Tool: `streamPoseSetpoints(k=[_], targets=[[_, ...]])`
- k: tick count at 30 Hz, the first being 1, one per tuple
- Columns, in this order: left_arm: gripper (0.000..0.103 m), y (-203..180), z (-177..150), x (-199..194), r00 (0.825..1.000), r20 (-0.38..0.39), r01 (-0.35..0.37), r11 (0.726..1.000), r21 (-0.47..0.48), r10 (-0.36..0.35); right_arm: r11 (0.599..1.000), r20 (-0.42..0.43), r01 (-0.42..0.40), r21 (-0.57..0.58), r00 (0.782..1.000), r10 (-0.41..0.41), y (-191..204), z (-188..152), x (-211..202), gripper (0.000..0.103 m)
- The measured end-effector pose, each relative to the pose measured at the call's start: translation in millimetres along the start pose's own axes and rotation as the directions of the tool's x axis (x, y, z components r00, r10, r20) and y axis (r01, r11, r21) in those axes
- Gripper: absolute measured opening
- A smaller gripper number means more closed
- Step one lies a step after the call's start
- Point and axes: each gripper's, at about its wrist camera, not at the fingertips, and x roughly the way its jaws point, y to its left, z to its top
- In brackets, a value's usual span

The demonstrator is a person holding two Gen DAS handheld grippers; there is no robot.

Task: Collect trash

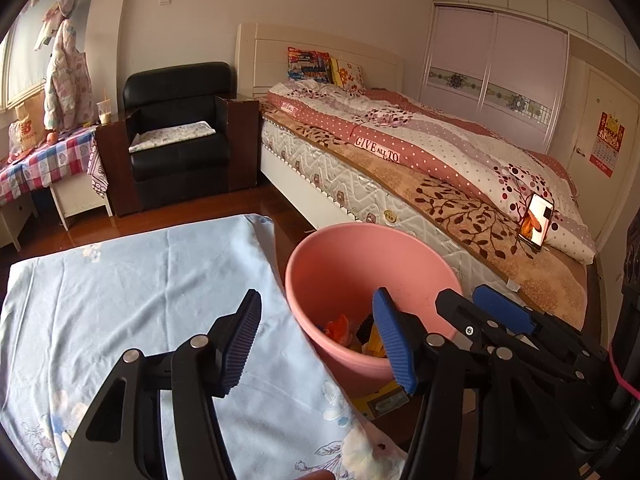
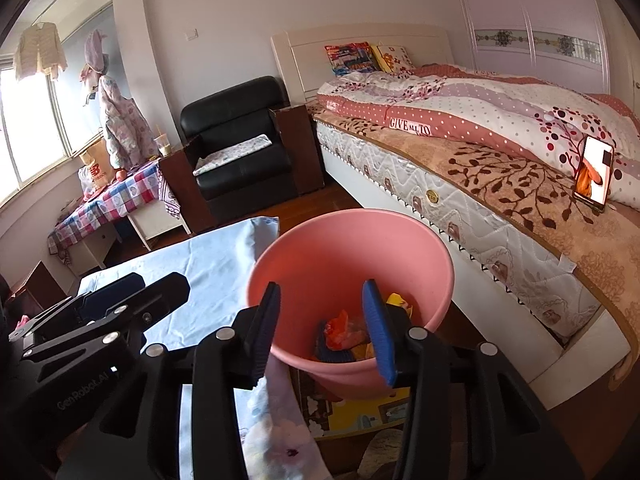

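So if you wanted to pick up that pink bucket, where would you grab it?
Probably the rim of the pink bucket, coming from above, one finger inside the wall and one outside. It stands upright with its mouth open, its body looks too wide to span, and no handle shows. The near edge seems easiest, since the bed crowds the far side.

Counted things in the room

One pink bin [image 2: 352, 264], two pillows [image 2: 352, 58], one black armchair [image 2: 236, 140], one phone [image 2: 594, 174], two grippers [image 1: 320, 344].
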Motion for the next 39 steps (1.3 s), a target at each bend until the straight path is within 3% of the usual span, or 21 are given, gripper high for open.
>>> streamPoseSetpoints(k=[19, 39], targets=[[0.049, 63, -23, -67, 0.996, 0.064, -0.059, 0.993, -0.098, 0.066, 0.998, 0.060, -0.026, -0.056, 0.998, 0.030, 65, -25, -39, 0.044], [0.048, 69, -31, -70, 0.998, 0.052, -0.026, 0.993, -0.115, 0.033, 0.997, 0.047, 0.025, -0.068, 0.999, -0.021, 76, -31, -43, 0.044]])
